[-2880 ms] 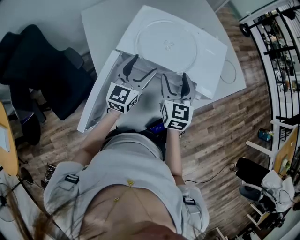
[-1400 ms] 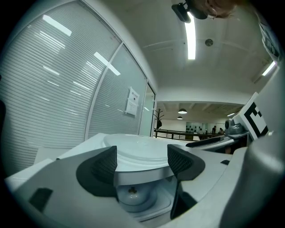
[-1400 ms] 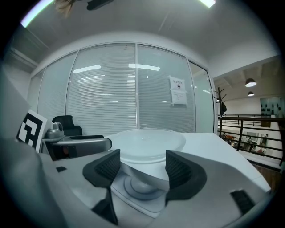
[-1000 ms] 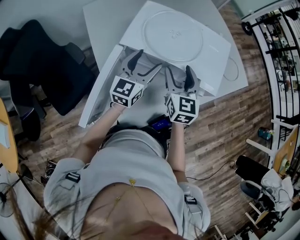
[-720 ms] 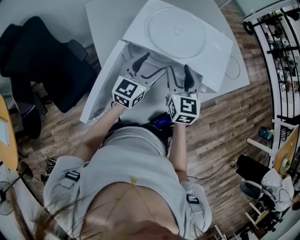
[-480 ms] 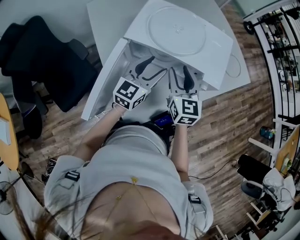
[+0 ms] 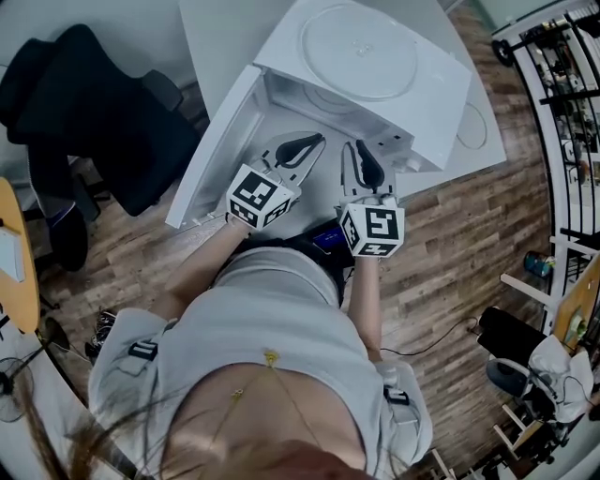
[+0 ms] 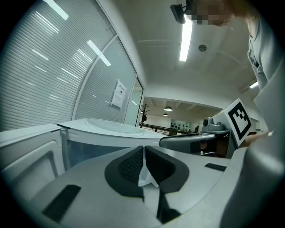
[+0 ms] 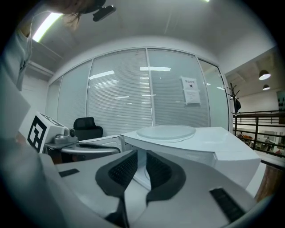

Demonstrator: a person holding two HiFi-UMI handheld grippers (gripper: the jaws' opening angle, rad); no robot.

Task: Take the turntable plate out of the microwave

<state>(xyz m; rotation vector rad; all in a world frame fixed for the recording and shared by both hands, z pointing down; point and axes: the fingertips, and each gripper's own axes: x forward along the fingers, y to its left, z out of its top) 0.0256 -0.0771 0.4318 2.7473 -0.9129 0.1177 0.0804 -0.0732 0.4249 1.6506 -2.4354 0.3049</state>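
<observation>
A white microwave (image 7: 422, 94) stands on the table with its door (image 7: 220, 141) swung open to the left. A clear round turntable plate (image 7: 359, 37) lies flat on the microwave's top, also seen as the plate (image 9: 165, 132) and the plate (image 8: 113, 124). A faint round outline shows on the cavity floor (image 7: 328, 98). My left gripper (image 7: 314, 142) is just outside the cavity mouth, shut, with nothing in it (image 8: 143, 162). My right gripper (image 7: 358, 150) is beside it, its jaws closing to a narrow gap (image 9: 141, 167) with nothing between them.
A black office chair (image 7: 84, 103) stands left of the white table (image 7: 216, 28). A round ring mark (image 7: 473, 127) shows on the table right of the microwave. A metal rack (image 7: 572, 75) lines the right wall. The person's body fills the lower middle.
Both grippers have drawn back out of the microwave cavity toward the person. Their jaws went from wide open to nearly together, with nothing taken hold of.
</observation>
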